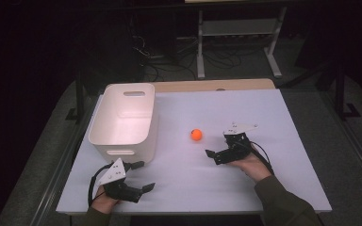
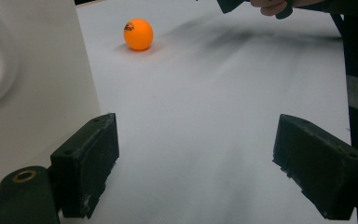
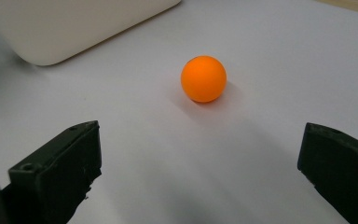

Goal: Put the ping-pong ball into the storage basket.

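Observation:
A small orange ball [image 1: 196, 134] [image 2: 138, 34] [image 3: 203, 78] rests on the white table [image 1: 245, 108], to the right of an empty white bin [image 1: 122, 117] with handle slots. My right gripper [image 1: 219, 143] [image 3: 200, 172] is open and low over the table, its jaws pointing at the ball from a short distance, with nothing between them. My left gripper [image 1: 144, 175] [image 2: 200, 158] is open near the front edge, just in front of the bin's near wall [image 2: 37, 93], and holds nothing. The ball lies farther off in the left gripper view.
The bin [image 3: 74, 23] stands at the table's left side. Beyond the far edge run a wooden strip [image 1: 212, 85], a metal frame [image 1: 238, 33] and cables on a dark floor. The right hand's gripper [image 2: 228, 4] pokes in at the top of the left gripper view.

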A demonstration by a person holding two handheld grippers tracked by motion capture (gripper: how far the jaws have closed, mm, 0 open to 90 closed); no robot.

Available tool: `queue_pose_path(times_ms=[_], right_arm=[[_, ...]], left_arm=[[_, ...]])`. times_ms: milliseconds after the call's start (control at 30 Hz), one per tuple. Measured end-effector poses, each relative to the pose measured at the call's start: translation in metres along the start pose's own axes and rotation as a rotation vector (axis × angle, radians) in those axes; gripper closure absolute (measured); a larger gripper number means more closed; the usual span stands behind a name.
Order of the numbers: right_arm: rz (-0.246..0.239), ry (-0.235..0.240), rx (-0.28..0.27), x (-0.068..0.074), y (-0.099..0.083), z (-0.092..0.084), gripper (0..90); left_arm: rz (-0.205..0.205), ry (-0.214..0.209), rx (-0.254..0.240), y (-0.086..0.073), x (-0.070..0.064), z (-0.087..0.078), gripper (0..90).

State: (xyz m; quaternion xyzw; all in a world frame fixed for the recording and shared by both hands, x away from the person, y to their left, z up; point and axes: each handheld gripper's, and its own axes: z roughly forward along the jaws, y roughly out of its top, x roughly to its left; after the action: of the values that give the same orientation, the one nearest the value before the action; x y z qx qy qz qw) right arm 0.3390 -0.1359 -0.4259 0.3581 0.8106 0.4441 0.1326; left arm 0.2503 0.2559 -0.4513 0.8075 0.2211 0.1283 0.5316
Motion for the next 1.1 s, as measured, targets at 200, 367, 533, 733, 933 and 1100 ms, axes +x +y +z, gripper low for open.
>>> queue_pose_path(times_ms=[200,367,533,733,933,1100], right_arm=[[-0.003,0.001,-0.004,0.0,0.003,0.003,0.0],[0.0,0.002,-0.004,-0.001,0.005,0.006,0.0],[-0.007,0.002,-0.007,-0.001,0.008,0.009,0.0],[-0.01,0.005,-0.012,0.0,0.012,0.012,0.0],[0.0,0.004,-0.022,-0.001,0.013,0.014,0.0],[0.0,0.003,-0.028,-0.001,0.014,0.017,0.0]], left_arm=[[-0.001,0.0,0.0,0.0,0.0,0.0,14.1],[-0.001,-0.001,-0.001,0.0,0.0,0.0,14.1],[0.0,0.0,-0.001,0.0,0.0,0.0,14.1],[0.0,0.0,-0.003,0.0,0.0,0.0,14.1],[0.001,0.0,-0.003,0.0,0.0,0.0,14.1],[0.001,0.0,-0.002,0.0,0.0,0.0,14.1]])
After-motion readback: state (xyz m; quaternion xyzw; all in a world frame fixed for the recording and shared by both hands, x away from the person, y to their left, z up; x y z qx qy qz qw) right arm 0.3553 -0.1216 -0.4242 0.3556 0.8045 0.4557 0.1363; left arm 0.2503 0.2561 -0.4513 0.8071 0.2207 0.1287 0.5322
